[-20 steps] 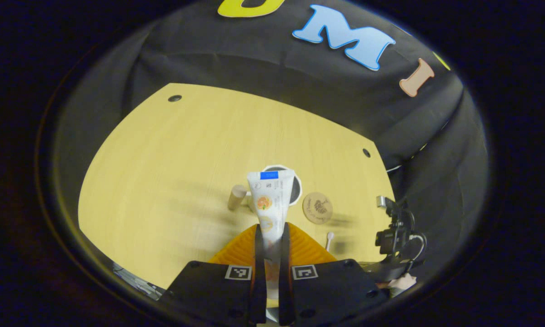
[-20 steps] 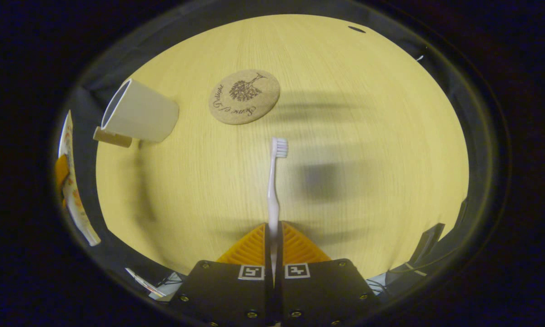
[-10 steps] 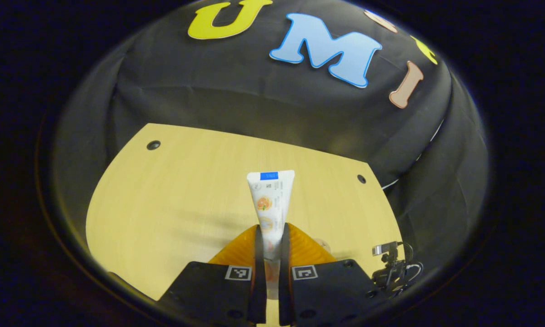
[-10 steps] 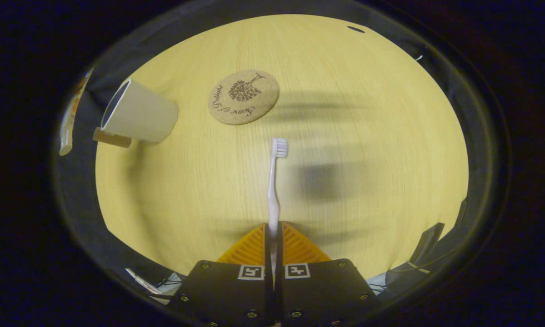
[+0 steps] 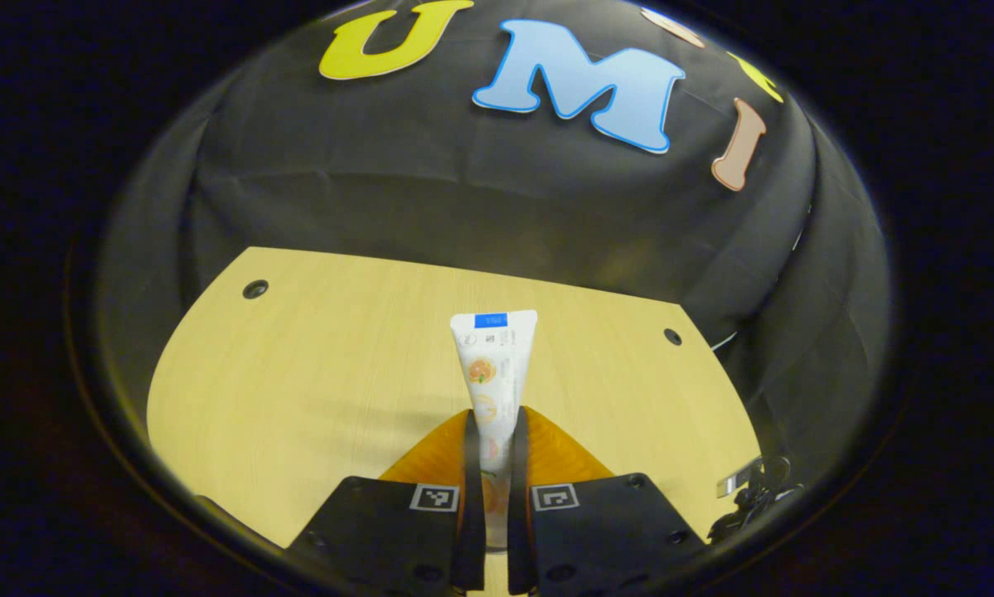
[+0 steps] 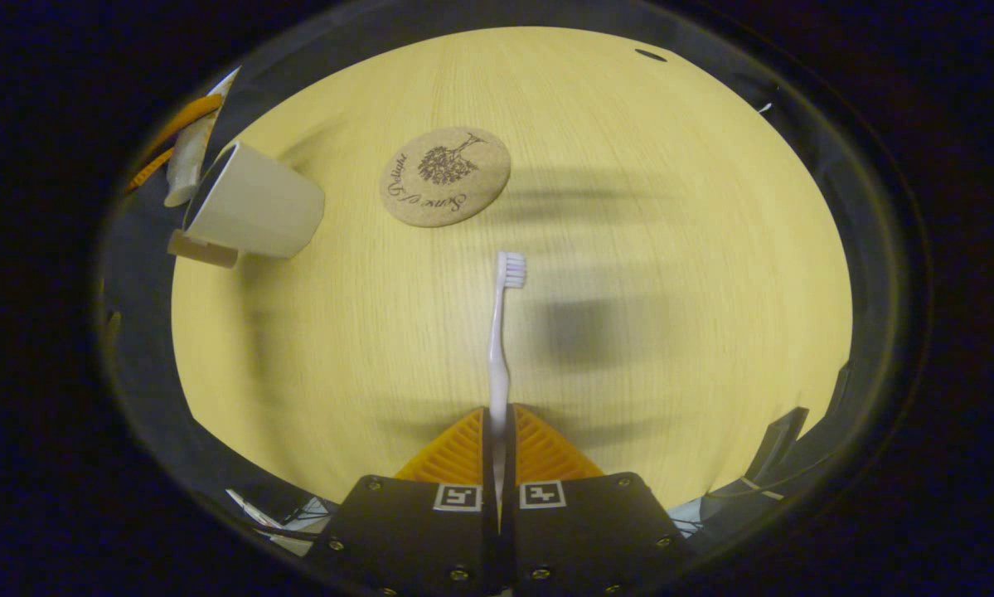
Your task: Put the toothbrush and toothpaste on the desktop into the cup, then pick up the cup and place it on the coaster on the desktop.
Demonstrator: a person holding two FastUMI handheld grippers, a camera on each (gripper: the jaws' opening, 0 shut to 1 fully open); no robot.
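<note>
My left gripper (image 5: 494, 414) is shut on a white toothpaste tube (image 5: 494, 365), whose flat end points away from me above the wooden desktop (image 5: 314, 356). In the right gripper view the same tube (image 6: 188, 157) hangs at the far left, just beyond the mouth of the white cup (image 6: 256, 203). The cup stands on the desktop with a wooden handle (image 6: 202, 249). To its right lies the round cork coaster (image 6: 445, 176). My right gripper (image 6: 497, 410) is shut on the handle of a white toothbrush (image 6: 498, 340), bristles forward, held above the desktop.
The desktop (image 6: 671, 249) has small dark holes near its far corners (image 5: 255, 288). The black cloth wall (image 5: 463, 191) rises behind it. Part of the other gripper's rig (image 5: 749, 493) shows at the lower right of the left gripper view.
The left gripper tilted up and the cup and coaster dropped out of its view. In the right gripper view the tube rose along the left edge to the cup's mouth. The right gripper stayed still.
</note>
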